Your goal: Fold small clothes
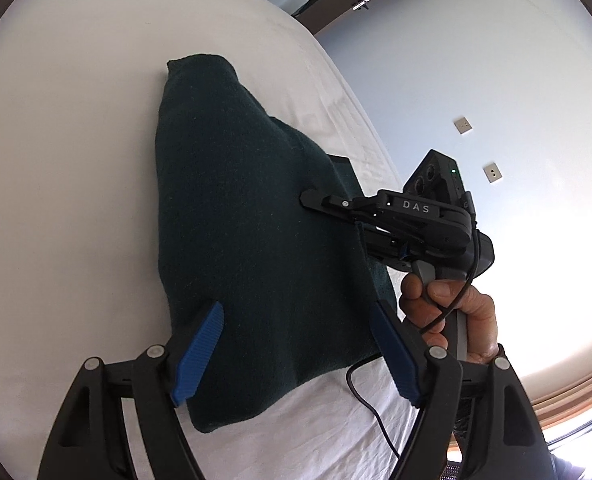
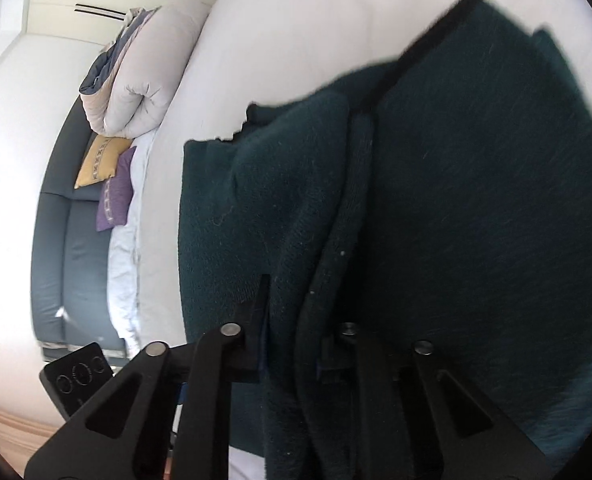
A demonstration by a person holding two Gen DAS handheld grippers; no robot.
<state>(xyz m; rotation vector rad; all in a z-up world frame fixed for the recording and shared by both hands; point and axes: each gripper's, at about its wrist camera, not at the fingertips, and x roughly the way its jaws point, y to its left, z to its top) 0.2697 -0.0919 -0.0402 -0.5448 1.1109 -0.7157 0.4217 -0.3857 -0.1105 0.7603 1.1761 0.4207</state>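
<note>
The dark green knitted garment (image 1: 255,216) lies partly folded on the white-sheeted bed (image 1: 63,184), and the right gripper (image 2: 296,344) has its fingers closed on a bunched edge of several layers, which hangs between them in the right wrist view. The left gripper (image 1: 296,352) hovers over the near end of the garment with its blue-padded fingers (image 1: 199,356) spread wide and nothing between them.

The main risk, as I judge it, is that the thick wad of layers slips unevenly out of the right fingers: one layer may drop while the others stay pinched, and the fold then lands skewed or rumpled. A pull made too fast could also drag the whole garment across the smooth sheet, since the left fingers do not pin it down. The thin black cable (image 1: 370,396) trails over the sheet just beside the garment's near corner and could snag the cloth or end up under the fold.

Farther off, a rolled white duvet (image 2: 135,76), a yellow cushion (image 2: 99,162) and a purple cushion (image 2: 115,196) sit well apart from the work and block nothing
</note>
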